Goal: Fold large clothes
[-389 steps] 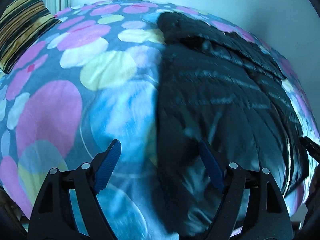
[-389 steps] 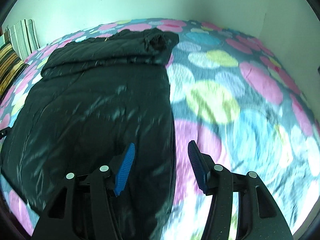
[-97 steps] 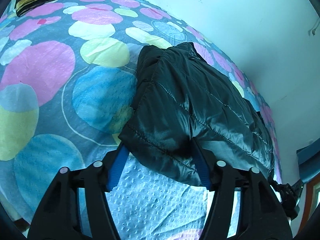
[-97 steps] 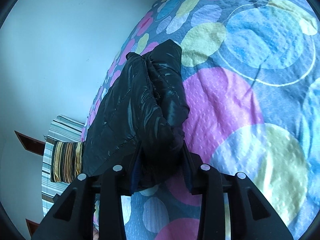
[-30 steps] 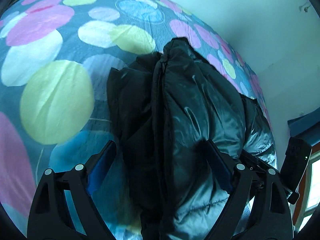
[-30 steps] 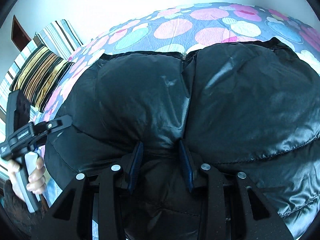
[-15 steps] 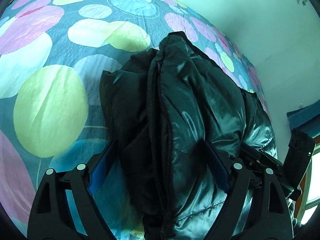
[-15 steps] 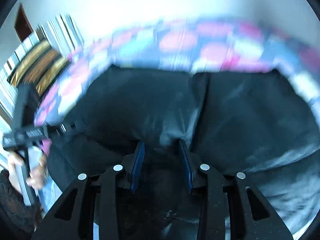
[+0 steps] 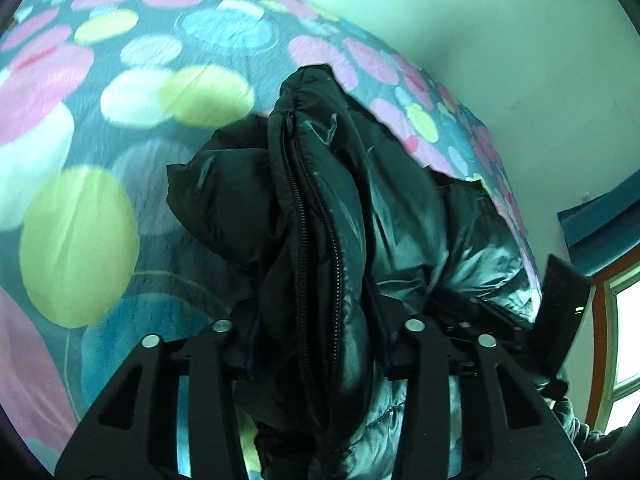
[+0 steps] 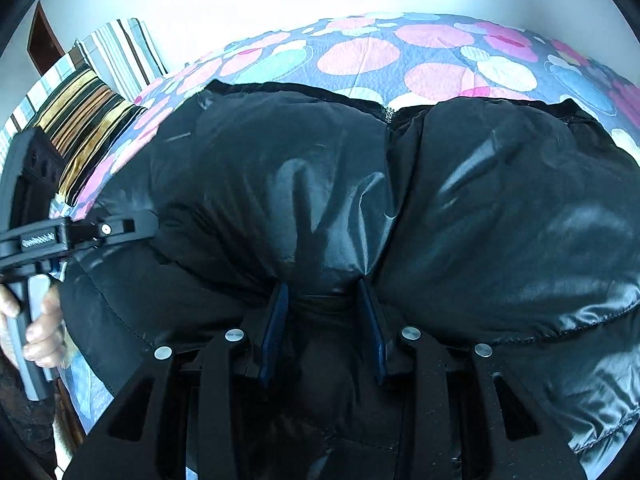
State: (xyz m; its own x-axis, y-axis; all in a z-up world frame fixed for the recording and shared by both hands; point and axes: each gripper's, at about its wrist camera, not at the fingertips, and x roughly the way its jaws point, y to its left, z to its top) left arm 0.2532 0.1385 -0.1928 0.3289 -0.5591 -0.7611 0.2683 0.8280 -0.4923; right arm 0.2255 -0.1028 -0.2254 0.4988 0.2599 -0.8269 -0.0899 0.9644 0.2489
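Both claws gripped the folded black puffer jacket [image 9: 320,240] on the spotted bedspread [image 9: 80,220].

In the left wrist view the left gripper [image 9: 316,344], whose jaws had just been closing, pinched a thick bundle of layers with the zipper [image 9: 308,232] running toward twelve o'clock, probably to keep the fold from springing apart. Open bedspread lay from seven to eleven o'clock; the wall [image 9: 500,40] closed off one o'clock. In the right wrist view the right gripper [image 10: 324,328] was clamped on a tuck of jacket at six o'clock, a striped pillow [image 10: 88,120] at ten o'clock and the jacket's far edge at twelve.
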